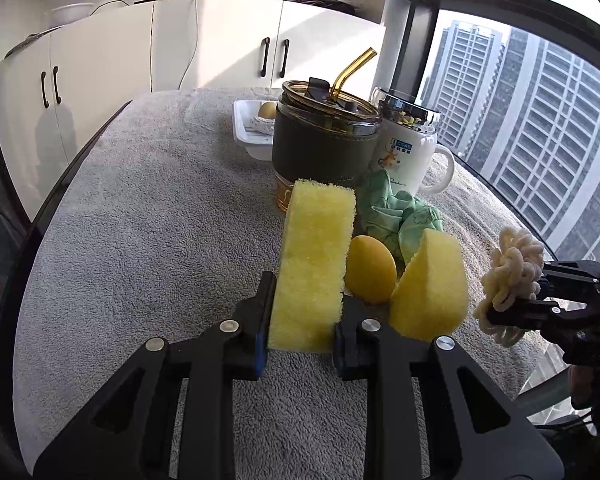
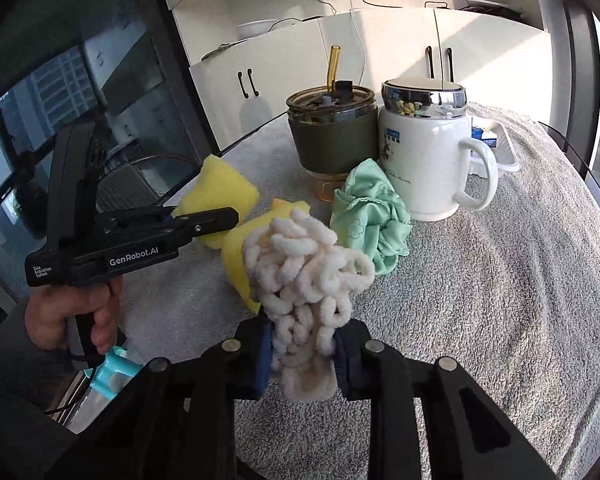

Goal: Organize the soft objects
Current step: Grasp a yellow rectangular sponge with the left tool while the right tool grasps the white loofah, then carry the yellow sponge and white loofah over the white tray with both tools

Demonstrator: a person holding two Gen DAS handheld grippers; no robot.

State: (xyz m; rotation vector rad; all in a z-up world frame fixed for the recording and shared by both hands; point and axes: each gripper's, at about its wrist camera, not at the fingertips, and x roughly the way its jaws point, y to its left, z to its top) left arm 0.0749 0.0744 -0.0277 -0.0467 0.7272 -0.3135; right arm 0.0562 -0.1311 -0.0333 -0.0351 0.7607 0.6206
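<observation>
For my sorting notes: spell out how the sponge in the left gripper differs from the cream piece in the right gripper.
The yellow sponge is a smooth-sided rectangular block; the cream looped cloth is a shaggy, shapeless bundle. The sponge stands stiffly upright between the left gripper; the cloth flops over the right gripper. Both are soft, each clamped in shut jaws.

A rectangular yellow sponge [image 1: 312, 264] stands upright, pinched at its lower end. Beside it, a wedge-shaped yellow sponge [image 1: 430, 286] rests on the grey towel [image 1: 140, 240], with a yellow egg-shaped ball [image 1: 370, 270] between them. A crumpled mint-green cloth [image 2: 374, 220] lies behind. A cream looped chenille mitt [image 2: 304, 276] is clamped, lifted clear.
</observation>
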